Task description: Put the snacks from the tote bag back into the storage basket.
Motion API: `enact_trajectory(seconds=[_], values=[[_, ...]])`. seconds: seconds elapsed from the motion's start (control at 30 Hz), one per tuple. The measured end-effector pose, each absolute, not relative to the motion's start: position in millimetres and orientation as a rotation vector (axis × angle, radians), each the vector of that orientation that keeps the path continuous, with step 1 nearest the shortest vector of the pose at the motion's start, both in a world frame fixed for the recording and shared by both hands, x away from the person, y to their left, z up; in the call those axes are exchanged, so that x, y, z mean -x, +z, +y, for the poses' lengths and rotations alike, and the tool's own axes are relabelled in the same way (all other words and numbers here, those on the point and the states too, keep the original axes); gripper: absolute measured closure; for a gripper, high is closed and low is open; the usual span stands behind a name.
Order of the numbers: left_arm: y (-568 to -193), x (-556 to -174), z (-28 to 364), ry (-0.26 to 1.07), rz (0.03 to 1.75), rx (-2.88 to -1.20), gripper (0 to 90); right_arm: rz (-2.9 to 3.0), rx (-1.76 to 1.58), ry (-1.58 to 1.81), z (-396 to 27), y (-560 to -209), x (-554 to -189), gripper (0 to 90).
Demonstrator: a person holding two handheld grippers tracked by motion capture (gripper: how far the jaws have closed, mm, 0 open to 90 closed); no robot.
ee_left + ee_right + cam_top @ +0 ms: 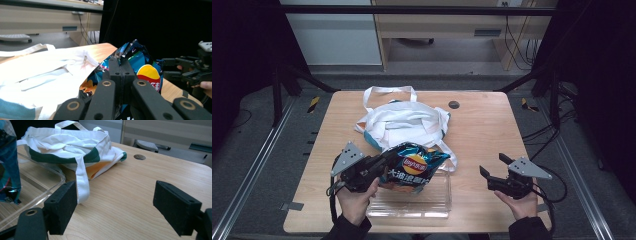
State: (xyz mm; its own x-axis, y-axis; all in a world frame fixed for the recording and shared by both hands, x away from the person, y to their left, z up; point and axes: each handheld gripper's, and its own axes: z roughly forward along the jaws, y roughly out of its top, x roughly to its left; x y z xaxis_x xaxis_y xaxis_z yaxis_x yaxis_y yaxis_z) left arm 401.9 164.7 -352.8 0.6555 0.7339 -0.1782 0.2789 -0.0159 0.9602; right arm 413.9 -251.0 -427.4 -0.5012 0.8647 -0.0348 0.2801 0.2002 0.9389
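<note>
A dark blue chip bag [412, 167] with a red and yellow logo hangs above a clear plastic tray [432, 202] near the table's front edge. My left gripper [384, 160] is shut on the bag's upper edge; in the left gripper view its jaws meet on the crinkled foil of the chip bag [140, 62]. A white cloth tote bag [404, 122] with teal trim lies crumpled at the table's middle, one strap trailing toward the tray. My right gripper [494, 167] stands open at the front right, nothing between its pads [62, 205]. The tote bag [72, 152] lies ahead of it.
The wooden table [487, 125] has a small dark round hole [454, 104] at the back right. Bare wood lies to the right of the tote and around the right gripper. Beyond the table stand a desk and cables on the floor.
</note>
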Motion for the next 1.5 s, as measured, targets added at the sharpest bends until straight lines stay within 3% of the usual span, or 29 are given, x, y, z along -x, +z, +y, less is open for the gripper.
enact_trajectory(seconds=[1.5], values=[[-388,-438,184,0.588,0.981,-1.668,88.8,1.909,-1.071,1.276,-250,-431,-415,19.4]])
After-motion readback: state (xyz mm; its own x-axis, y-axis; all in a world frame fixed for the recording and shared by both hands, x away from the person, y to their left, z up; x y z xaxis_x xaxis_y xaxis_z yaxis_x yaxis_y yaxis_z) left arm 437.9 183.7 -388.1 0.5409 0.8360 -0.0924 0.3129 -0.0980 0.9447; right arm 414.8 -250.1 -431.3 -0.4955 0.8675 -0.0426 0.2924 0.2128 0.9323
